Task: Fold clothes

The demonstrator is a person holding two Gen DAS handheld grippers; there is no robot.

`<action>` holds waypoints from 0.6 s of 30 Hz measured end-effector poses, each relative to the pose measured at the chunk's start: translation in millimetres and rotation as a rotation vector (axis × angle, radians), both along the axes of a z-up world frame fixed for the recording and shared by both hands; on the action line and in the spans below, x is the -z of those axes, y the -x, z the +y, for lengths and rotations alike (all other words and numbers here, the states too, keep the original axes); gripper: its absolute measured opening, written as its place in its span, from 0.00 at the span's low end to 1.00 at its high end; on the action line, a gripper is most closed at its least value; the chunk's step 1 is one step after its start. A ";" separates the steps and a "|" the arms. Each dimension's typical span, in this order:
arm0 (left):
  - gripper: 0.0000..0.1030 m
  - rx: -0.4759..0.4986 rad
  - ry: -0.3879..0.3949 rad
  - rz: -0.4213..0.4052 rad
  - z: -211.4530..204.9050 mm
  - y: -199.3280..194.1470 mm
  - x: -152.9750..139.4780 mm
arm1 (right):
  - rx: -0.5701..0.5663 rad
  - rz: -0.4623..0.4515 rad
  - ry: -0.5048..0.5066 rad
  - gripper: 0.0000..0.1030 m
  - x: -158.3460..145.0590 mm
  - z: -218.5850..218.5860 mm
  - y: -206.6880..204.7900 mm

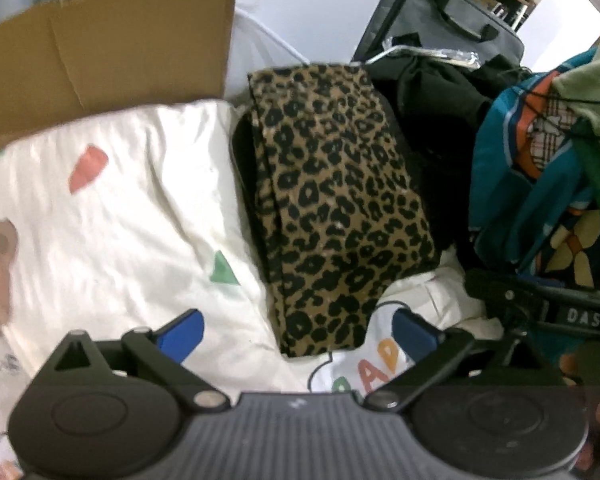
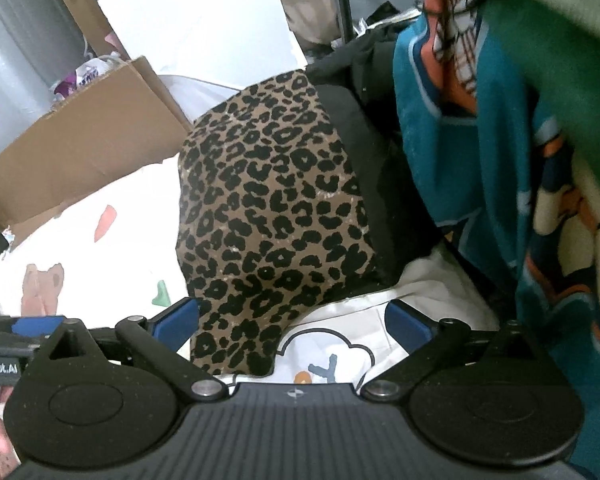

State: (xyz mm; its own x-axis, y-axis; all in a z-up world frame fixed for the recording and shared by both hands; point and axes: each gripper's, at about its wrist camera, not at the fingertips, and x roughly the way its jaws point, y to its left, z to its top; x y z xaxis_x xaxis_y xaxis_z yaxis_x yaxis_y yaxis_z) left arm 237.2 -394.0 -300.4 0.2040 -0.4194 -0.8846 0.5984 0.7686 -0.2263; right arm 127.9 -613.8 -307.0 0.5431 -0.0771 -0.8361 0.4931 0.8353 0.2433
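A folded leopard-print garment point(image 1: 332, 200) lies on the white printed bedsheet point(image 1: 112, 208), on top of a black garment point(image 1: 428, 128). It also shows in the right wrist view point(image 2: 268, 216). My left gripper point(image 1: 298, 332) is open and empty, its blue pads either side of the garment's near end, just short of it. My right gripper point(image 2: 292, 324) is open and empty, with the garment's near corner between its fingers. The right gripper's body point(image 1: 540, 308) shows at the right of the left wrist view.
A brown cardboard box point(image 1: 100, 52) stands at the back left. A pile of teal and green patterned clothes point(image 1: 540, 160) rises on the right, and it fills the right side of the right wrist view point(image 2: 500, 140). A dark bag point(image 1: 452, 20) stands behind.
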 end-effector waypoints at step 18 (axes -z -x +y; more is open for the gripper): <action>0.99 -0.098 -0.019 -0.097 84.7 -8.0 -166.1 | -0.015 0.011 -0.058 0.99 -140.4 17.8 4.0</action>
